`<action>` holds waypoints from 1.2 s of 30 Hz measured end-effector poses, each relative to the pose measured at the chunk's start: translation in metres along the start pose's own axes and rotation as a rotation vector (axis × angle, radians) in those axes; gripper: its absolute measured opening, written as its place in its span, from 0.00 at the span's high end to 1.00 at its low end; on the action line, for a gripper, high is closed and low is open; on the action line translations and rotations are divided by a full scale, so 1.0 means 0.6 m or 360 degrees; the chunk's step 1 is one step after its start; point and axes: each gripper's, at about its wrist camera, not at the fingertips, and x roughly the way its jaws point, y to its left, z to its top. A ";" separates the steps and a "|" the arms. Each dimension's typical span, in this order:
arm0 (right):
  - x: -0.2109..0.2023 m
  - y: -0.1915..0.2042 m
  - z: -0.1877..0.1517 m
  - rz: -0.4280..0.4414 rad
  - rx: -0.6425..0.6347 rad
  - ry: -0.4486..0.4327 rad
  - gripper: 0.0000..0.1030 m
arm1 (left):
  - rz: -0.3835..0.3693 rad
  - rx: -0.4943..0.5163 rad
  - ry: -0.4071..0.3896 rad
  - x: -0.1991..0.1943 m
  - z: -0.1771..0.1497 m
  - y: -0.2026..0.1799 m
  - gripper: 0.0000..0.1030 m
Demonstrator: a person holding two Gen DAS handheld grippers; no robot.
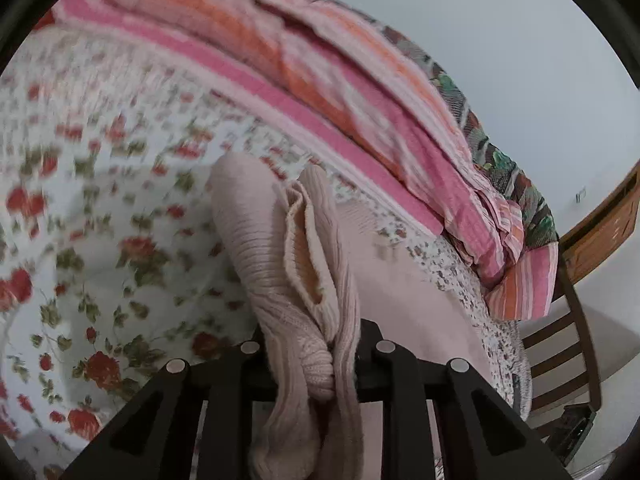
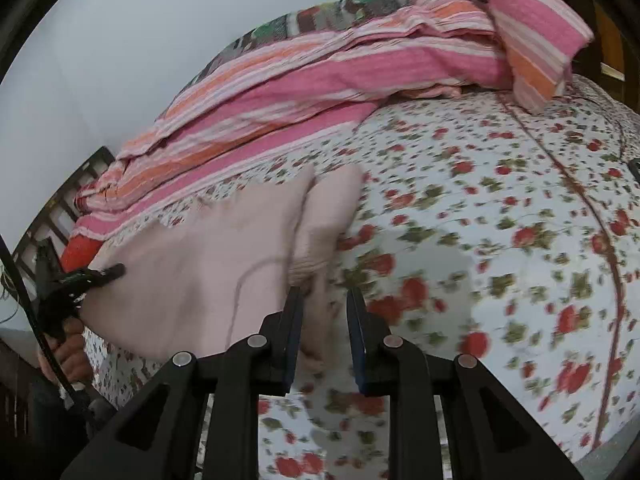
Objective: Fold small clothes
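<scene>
A pale pink knit garment (image 1: 276, 248) lies on a floral bedsheet (image 1: 100, 208). My left gripper (image 1: 316, 344) is shut on a bunched ribbed part of it, and the fabric hangs down between the fingers. In the right wrist view the same garment (image 2: 208, 272) spreads flat to the left, with a folded sleeve (image 2: 328, 216) ahead. My right gripper (image 2: 322, 300) is open, its fingers straddling the garment's right edge just above the sheet. The left gripper (image 2: 88, 276) shows there at the far left, gripping the garment's other side.
A pink and orange striped blanket (image 1: 320, 80) is heaped along the back of the bed (image 2: 320, 80). A wooden chair (image 1: 560, 344) stands beside the bed at the right. A plain wall is behind. The floral sheet (image 2: 500, 240) stretches to the right.
</scene>
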 end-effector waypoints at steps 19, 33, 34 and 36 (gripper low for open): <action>-0.110 -0.151 -0.020 -0.0095 0.0189 -0.0104 0.78 | 0.0151 0.0600 0.0119 0.095 -0.126 -0.396 0.80; -0.094 -0.074 0.003 0.0102 0.0095 -0.0122 0.61 | -0.0314 0.0560 0.0271 0.057 -0.107 -0.341 0.43; -0.089 -0.057 0.012 0.0163 0.0088 -0.0137 0.59 | -0.0291 0.0556 0.0243 0.046 -0.097 -0.319 0.43; -0.077 -0.025 0.024 0.0259 0.0072 -0.0154 0.53 | -0.0182 0.0539 0.0223 0.047 -0.083 -0.284 0.43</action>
